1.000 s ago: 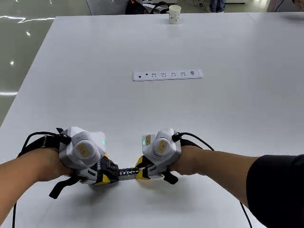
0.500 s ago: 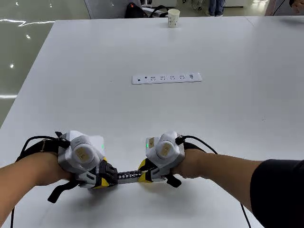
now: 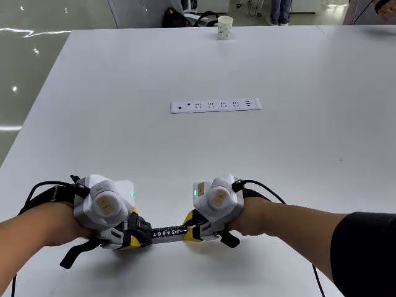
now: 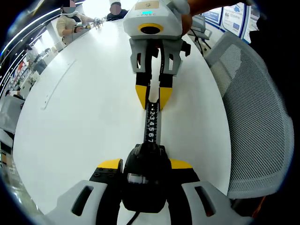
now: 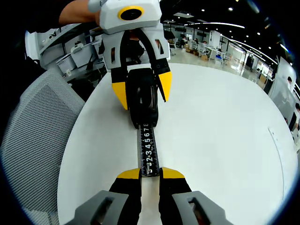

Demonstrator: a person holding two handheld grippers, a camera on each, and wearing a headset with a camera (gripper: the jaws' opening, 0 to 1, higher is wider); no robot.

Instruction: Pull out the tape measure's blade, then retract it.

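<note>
Near edge of the white table (image 3: 111,148): the left gripper (image 4: 145,165) is closed around the black tape measure case (image 4: 144,180), with one yellow-tipped jaw on each side of the body. The case sits low over the table; contact with the surface cannot be confirmed.

The blade (image 5: 147,150) runs out of the case in a short straight length, with numerals up to 8 legible on its dark face. The right gripper (image 5: 150,174) is clamped on the blade's free end, its yellow tips pressed together over it. The two grippers face each other nose to nose, near one another, with the exposed blade spanning the gap between them. In the head view a hand holds each gripper, and black cables trail back from both along the forearms.

Mid-table: a white power strip (image 3: 215,105) lies flat, well apart from the grippers.

Far edge: a paper cup (image 3: 224,26) stands upright.

Beside the table: a grey mesh chair (image 4: 253,117).
</note>
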